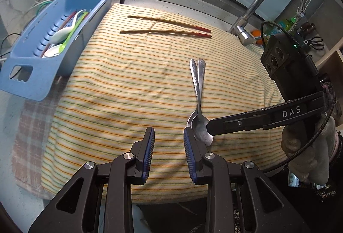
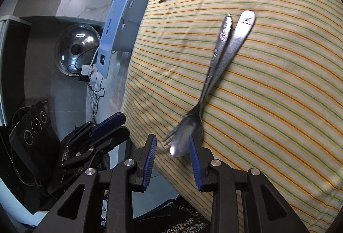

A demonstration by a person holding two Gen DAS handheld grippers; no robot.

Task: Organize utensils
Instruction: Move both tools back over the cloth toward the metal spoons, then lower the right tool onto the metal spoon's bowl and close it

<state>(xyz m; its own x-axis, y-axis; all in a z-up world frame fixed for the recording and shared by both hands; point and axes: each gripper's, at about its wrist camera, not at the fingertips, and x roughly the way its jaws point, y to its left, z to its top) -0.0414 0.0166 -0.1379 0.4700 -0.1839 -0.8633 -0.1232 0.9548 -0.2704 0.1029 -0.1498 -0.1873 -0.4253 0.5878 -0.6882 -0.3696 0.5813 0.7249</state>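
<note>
Nearest the lens, right gripper (image 2: pixel 172 147) parted, pads astride the crossed heads of spoon (image 2: pixel 227 57) and fork (image 2: pixel 214 61) at the striped cloth's (image 2: pixel 278 104) near edge, nothing clamped yet. Left gripper (image 1: pixel 169 140) likewise parted and empty, just beside the same heads. Blue basket (image 1: pixel 32 74) off the cloth's far left corner, holding spoons already; chopsticks (image 1: pixel 167 28) along the far edge. Step in hand, by the look: picking up the metal pair. Next: separating one piece, closing squarely on it alone.

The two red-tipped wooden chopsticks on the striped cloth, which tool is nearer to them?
Neither clearly. Both the left tool and right tool sit by the metal spoon's bowl, far from the chopsticks.
</note>
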